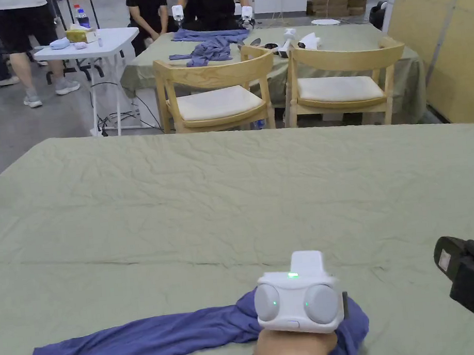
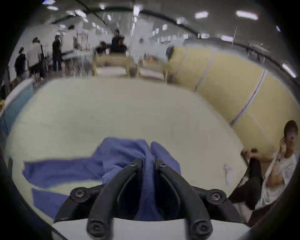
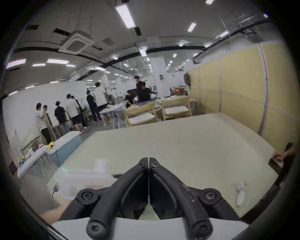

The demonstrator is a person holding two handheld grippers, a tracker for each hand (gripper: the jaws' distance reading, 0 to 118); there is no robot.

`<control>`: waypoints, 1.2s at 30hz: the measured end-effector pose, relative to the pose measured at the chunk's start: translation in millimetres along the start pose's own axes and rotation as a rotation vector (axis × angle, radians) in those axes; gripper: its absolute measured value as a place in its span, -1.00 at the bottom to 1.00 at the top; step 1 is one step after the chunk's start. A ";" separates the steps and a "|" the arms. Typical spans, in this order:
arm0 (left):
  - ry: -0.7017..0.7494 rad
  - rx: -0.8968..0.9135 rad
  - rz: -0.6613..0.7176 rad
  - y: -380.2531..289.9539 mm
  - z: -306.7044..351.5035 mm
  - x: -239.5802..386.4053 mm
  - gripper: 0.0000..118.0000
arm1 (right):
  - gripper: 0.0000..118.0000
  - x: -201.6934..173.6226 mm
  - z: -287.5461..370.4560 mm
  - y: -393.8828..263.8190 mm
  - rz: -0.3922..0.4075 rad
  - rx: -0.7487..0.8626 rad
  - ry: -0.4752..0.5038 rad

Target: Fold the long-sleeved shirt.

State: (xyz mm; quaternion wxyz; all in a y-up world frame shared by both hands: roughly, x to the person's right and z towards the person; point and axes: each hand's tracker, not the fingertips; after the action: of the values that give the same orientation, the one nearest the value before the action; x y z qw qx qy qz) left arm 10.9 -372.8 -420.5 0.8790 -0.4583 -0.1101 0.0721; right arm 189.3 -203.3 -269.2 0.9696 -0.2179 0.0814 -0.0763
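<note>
Left gripper jaws pinch a bunch of the shirt, crumpled at the table's near edge, likely to drag it flat; right gripper hovers closed, empty

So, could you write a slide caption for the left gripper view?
Left gripper shut on a bunched fold of the blue long-sleeved shirt above the green-covered table.
</note>
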 end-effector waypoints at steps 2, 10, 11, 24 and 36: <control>0.006 -0.159 0.003 -31.8 -52.9 12.4 -0.77 | -0.94 13.8 1.5 -10.3 0.002 -0.032 -0.025; -0.173 -0.067 -0.023 -18.8 -27.1 17.6 0.77 | -0.94 36.2 -8.1 -33.8 -0.048 -0.102 -0.055; -0.221 0.027 -0.051 -16.8 0.7 14.2 1.00 | -0.94 35.6 -9.4 -34.5 -0.059 -0.100 -0.048; -0.062 0.091 0.082 -112.3 146.4 -129.0 -1.00 | -0.94 -2.4 -44.2 -65.8 -0.053 -0.181 0.050; 0.402 0.049 -0.015 -4.0 0.9 -201.0 0.84 | -0.94 6.9 -79.4 -84.0 -0.031 -0.291 0.005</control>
State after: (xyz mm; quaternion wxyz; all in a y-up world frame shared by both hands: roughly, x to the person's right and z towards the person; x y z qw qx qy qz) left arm -183.2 -420.2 -442.3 0.8947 -0.4411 0.0658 -0.0248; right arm 171.4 -312.2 -304.3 0.9263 -0.3571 0.0907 -0.0795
